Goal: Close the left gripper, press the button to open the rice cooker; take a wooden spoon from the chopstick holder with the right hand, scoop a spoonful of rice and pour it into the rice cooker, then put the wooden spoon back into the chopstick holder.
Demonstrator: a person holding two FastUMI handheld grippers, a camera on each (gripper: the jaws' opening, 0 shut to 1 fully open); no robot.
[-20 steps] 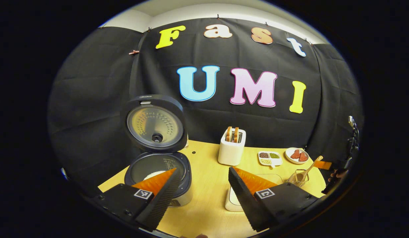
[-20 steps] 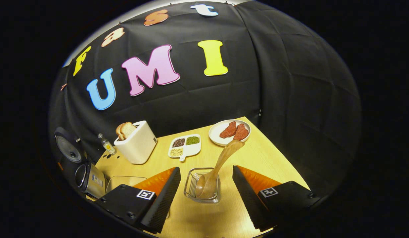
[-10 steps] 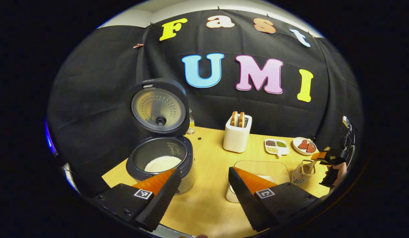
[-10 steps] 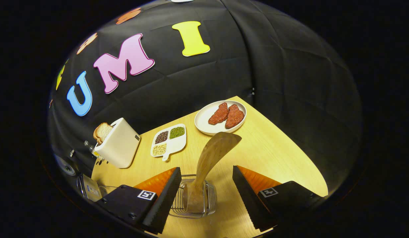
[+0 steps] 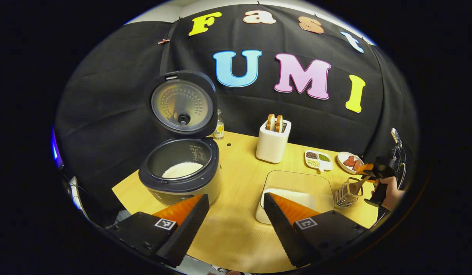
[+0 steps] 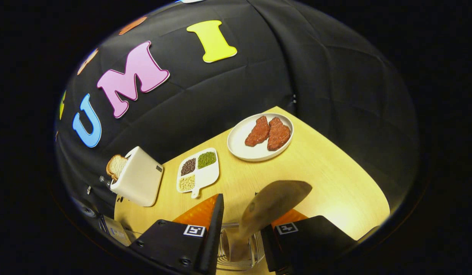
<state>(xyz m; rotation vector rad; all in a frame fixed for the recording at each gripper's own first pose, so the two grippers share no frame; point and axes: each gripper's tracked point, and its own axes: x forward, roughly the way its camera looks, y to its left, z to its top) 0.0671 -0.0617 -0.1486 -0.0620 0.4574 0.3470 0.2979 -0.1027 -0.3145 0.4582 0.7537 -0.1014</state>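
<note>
Your right gripper (image 6: pixel 239 225), fingers narrowed around but maybe not yet pinching the pale wooden spoon (image 6: pixel 272 204) standing between them in the wire chopstick holder (image 6: pixel 240 252) directly below, should clamp the handle squarely, then lift straight up clear of the wires.

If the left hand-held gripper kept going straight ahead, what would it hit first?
Probably the bare table between the rice cooker and the clear rice container; the left hand-held gripper is open, and depth is unclear.
</note>
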